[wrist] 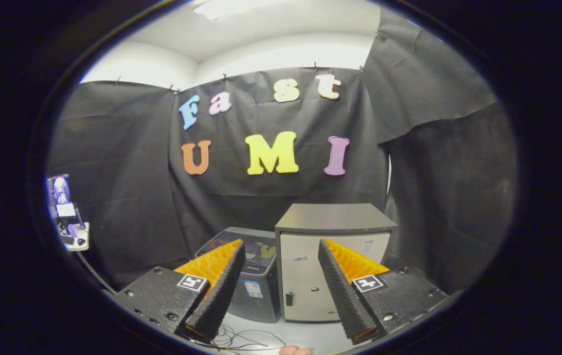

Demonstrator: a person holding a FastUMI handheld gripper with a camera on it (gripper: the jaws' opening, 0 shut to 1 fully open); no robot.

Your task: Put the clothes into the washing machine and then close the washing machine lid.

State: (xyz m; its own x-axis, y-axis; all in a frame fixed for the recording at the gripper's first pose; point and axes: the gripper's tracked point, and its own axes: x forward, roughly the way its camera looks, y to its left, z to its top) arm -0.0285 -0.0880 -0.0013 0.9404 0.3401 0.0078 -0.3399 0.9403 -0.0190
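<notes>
A small dark grey top-loading washing machine (256,283) stands on the white floor against the black cloth wall, beyond my left finger. Its glossy lid (241,244) lies flat and shut. My gripper (281,244) is open, held well back from the machine with nothing between its fingers. The left finger (219,286) covers part of the machine's left side. A small pinkish thing (295,350) peeks in low between the fingers, close to me; I cannot tell what it is.
A taller grey cabinet (332,266) with a pale front door stands right beside the machine, touching or nearly so. Thin black cables (241,339) lie on the floor in front. A small white shelf with a screen (66,217) is far off to the left.
</notes>
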